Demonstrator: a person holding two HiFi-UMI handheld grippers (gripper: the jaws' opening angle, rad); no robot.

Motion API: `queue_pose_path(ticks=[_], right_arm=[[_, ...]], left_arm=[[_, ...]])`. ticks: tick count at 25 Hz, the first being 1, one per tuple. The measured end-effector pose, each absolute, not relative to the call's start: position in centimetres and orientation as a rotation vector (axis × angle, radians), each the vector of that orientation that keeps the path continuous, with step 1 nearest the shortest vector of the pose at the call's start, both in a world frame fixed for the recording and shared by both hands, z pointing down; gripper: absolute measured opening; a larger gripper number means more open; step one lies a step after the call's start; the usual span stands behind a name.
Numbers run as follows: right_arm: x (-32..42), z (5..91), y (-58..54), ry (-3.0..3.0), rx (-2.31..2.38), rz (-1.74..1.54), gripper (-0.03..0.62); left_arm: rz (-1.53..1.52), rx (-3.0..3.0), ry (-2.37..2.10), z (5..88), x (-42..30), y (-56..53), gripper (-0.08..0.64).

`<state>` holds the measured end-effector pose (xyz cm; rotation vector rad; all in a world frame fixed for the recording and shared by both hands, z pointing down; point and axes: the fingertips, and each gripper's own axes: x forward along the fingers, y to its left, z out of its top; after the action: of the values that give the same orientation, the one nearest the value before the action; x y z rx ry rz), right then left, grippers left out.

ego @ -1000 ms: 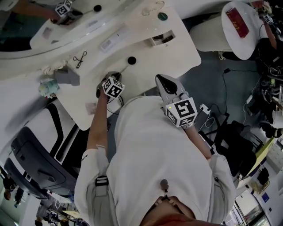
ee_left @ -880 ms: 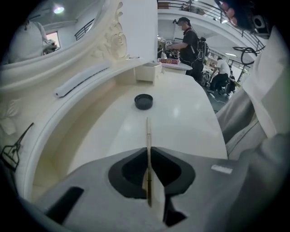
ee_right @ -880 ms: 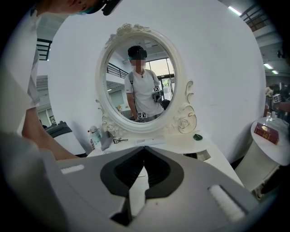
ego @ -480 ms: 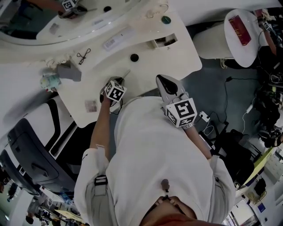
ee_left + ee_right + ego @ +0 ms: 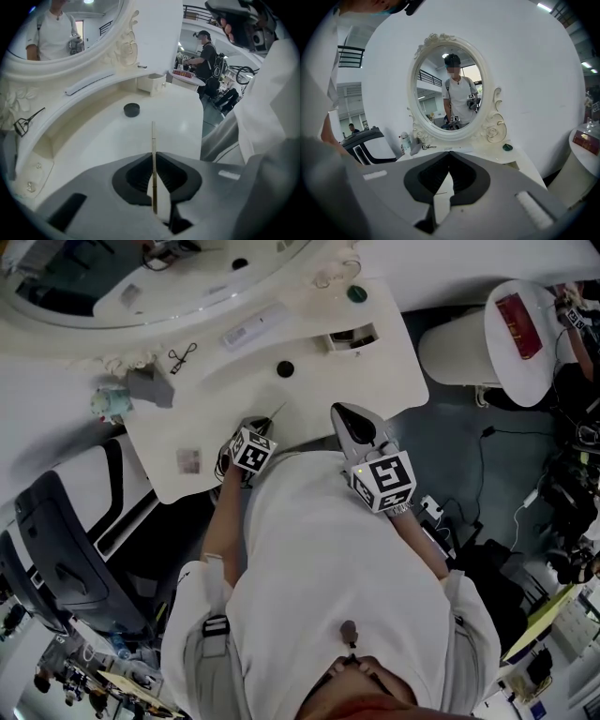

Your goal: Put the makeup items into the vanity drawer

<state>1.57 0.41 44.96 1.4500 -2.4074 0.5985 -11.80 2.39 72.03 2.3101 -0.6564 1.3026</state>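
A thin gold makeup stick (image 5: pixel 153 140) stands upright between the jaws of my left gripper (image 5: pixel 153 157), which is shut on it. In the head view the left gripper (image 5: pixel 255 426) hovers over the front edge of the white vanity table (image 5: pixel 375 381), with the stick (image 5: pixel 277 412) pointing toward a round black item (image 5: pixel 285 369). That same black item (image 5: pixel 131 109) lies just beyond the stick. A small drawer (image 5: pixel 352 337) stands open at the table's back right. My right gripper (image 5: pixel 345 416) is shut and empty near the front edge; its jaws (image 5: pixel 449 157) face the oval mirror.
Also on the table are an eyelash curler (image 5: pixel 180 357), a long white case (image 5: pixel 246 331), a green round item (image 5: pixel 355 293), a grey object (image 5: pixel 150 387) and a small palette (image 5: pixel 190 461). A round stool (image 5: pixel 511 334) stands at the right and a dark chair (image 5: pixel 56 549) at the left.
My left gripper has drawn back from the round black item toward the table's front edge, carrying the stick and rolling a little. The right gripper has stayed in place.
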Motion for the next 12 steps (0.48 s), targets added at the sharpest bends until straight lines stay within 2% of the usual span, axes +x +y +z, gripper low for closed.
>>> queue_pose_path(ticks=[12], right_arm=[[4.3, 45.1, 0.2, -2.506, 1.268, 0.659, 0.007]], left_arm=[[1.201, 2.335, -0.814, 67.3, -5.9, 1.3, 0.034]])
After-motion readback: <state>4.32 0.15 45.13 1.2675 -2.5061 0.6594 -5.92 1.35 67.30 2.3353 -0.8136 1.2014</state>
